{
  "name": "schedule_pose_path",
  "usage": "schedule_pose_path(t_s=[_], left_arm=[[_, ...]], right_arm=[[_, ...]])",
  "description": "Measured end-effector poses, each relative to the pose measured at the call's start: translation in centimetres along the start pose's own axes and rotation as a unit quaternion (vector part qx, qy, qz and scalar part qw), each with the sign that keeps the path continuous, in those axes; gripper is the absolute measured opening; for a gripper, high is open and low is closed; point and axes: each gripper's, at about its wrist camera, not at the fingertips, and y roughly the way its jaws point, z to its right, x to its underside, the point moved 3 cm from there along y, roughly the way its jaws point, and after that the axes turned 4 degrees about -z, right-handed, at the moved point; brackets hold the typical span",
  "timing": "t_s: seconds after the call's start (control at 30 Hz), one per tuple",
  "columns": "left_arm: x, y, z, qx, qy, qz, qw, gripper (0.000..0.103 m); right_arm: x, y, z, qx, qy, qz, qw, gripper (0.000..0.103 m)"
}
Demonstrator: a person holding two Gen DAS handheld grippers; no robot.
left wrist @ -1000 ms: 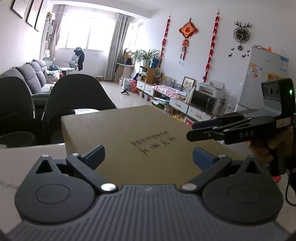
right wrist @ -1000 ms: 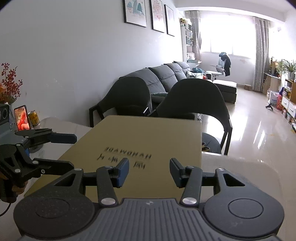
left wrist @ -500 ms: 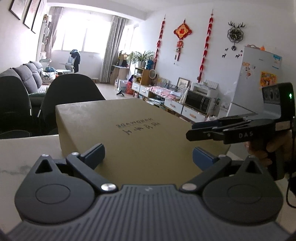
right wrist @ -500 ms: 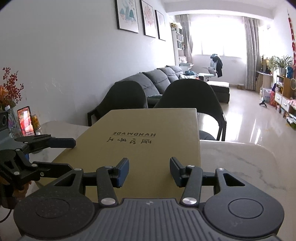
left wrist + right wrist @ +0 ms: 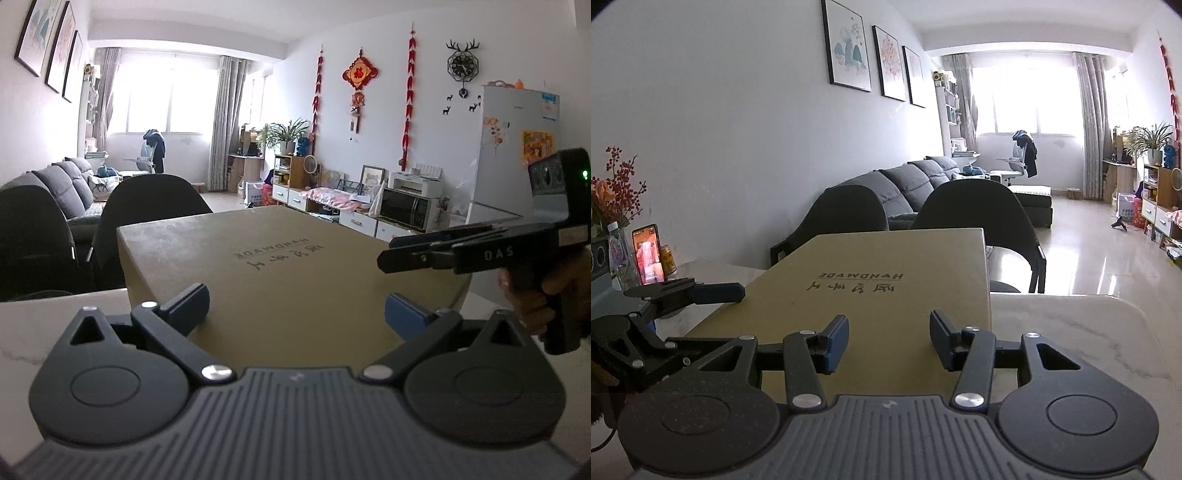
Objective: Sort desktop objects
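- Left wrist view: left hand-held gripper [image 5: 297, 308] jaws wide apart, empty, box [image 5: 295, 273] just ahead on tabletop [image 5: 44, 325].
- Right hand-held gripper [image 5: 889, 339] partly open, empty, over box's near edge.

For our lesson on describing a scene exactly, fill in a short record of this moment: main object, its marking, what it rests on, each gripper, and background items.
main object: tan cardboard box, flat lid facing up
marking: "HANDMADE" printed on the lid, upside down to both cameras
support: white marbled table
left gripper: jaws wide apart, over the box's near edge, pads not pressing it
right gripper: jaws apart above the lid, gripping nothing
background: two dark chairs, grey sofa, lit phone beside a can
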Motion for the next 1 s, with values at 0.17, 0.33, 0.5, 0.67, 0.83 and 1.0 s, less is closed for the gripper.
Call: schedule_pose_path(t_s=[0.17,0.33,0.5,0.67,0.83,1.0], left_arm=[[-1.1,-0.8,0.1,-0.014,-0.015,-0.004,0.9998,0.103],[-1.9,-3.0,0.3,-0.035,-0.013,0.008,0.9993,0.103],[-2.5,-5.7,1.0,-0.07,-0.03,0.011,0.997,0.103],[-2.6,-8.3,1.4,-0.104,-0.081,0.0,0.9913,0.103],[-1.3,-10.3,1.6,-0.138,-0.119,-0.027,0.9829,0.103],[0.6,-11.2,1.4,-0.153,-0.147,-0.066,0.9751,0.103]], right_arm=[[-0.6,-0.2,-0.4,0.003,0.023,-0.006,1.0,0.063],[-0.8,-1.6,-2.1,0.021,0.012,0.001,1.0,0.072],[-0.9,-3.8,-4.4,0.041,0.015,0.018,0.999,0.083],[-0.4,-6.6,-6.9,0.058,0.031,0.035,0.997,0.098],[0.4,-8.8,-9.0,0.09,0.039,0.033,0.995,0.102],[1.7,-10.2,-10.9,0.108,0.052,0.024,0.993,0.102]])
